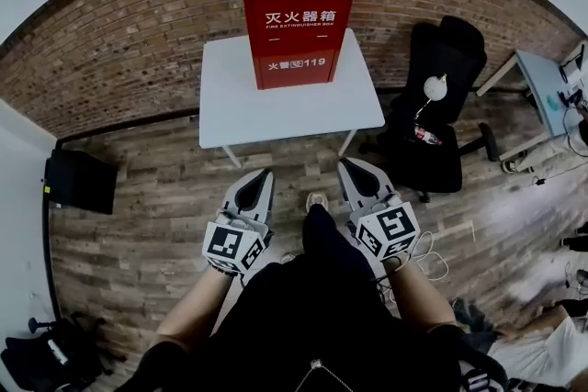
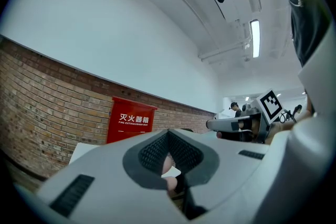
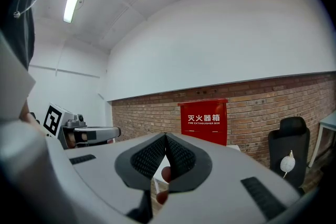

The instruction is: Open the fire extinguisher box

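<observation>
Here, the red fire extinguisher box stands upright at the upper centre of the head view, on the far part of a white table, in front of a brick wall. Its front, with white lettering, faces the camera, and its top and front panel look closed. Both tongs sit in the lower centre of that view, over a wooden floor, well apart from the box and short of the table's near edge. The left gripper is clenched, its dark ribbed pads meeting at the tips with nothing between them. The right gripper, just right of it, is likewise clenched and empty. Each points up the frame toward the table. In the left gripper view the box appears left of centre above the jaws; in the right gripper view it appears right of centre. A black office chair stands at the right of the table.
</observation>
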A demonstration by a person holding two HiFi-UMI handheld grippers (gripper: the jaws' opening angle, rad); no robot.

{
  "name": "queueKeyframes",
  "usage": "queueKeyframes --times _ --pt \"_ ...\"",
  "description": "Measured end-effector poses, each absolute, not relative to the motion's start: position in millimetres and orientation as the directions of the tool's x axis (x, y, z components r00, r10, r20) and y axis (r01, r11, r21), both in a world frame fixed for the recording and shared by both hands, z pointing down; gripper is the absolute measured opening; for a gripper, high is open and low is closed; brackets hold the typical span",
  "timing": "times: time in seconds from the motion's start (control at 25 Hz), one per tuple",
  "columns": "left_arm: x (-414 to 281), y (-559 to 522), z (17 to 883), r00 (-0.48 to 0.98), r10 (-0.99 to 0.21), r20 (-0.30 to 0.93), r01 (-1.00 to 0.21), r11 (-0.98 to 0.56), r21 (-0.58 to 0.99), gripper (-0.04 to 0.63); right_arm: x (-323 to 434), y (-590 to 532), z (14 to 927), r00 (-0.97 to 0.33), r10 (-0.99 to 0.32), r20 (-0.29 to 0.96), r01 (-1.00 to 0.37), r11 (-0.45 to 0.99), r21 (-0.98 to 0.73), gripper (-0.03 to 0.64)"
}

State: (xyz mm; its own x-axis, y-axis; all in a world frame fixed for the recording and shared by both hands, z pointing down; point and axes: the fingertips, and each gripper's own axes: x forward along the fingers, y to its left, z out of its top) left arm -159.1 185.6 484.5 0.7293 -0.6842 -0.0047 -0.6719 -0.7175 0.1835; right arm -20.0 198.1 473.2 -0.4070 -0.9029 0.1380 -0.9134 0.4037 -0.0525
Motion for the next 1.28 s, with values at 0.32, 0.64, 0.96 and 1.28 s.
queueKeyframes --times 0.32,0.64,0.96,1.28 --pt "-147 134 482 0.704 -0.71 0.005 -0.7 -0.693 0.17 0.044 4 143 469 -0.414 -0.902 0.121 -0.91 0.411 -0.054 0.02" --pt "-124 63 485 0.677 -0.736 0.016 -0.728 -0.666 0.163 0.044 36 68 469 -0.422 -0.899 0.113 -0.906 0.42 -0.045 0.02" --pt "-89 -15 471 0.653 -0.757 0.018 -0.749 -0.643 0.162 0.044 67 -15 461 -0.452 -0.883 0.123 -0.89 0.456 0.003 0.02" --pt "-64 -81 467 0.607 -0.794 0.04 -0.789 -0.595 0.156 0.044 110 -88 457 -0.481 -0.869 0.116 -0.875 0.483 -0.014 0.02"
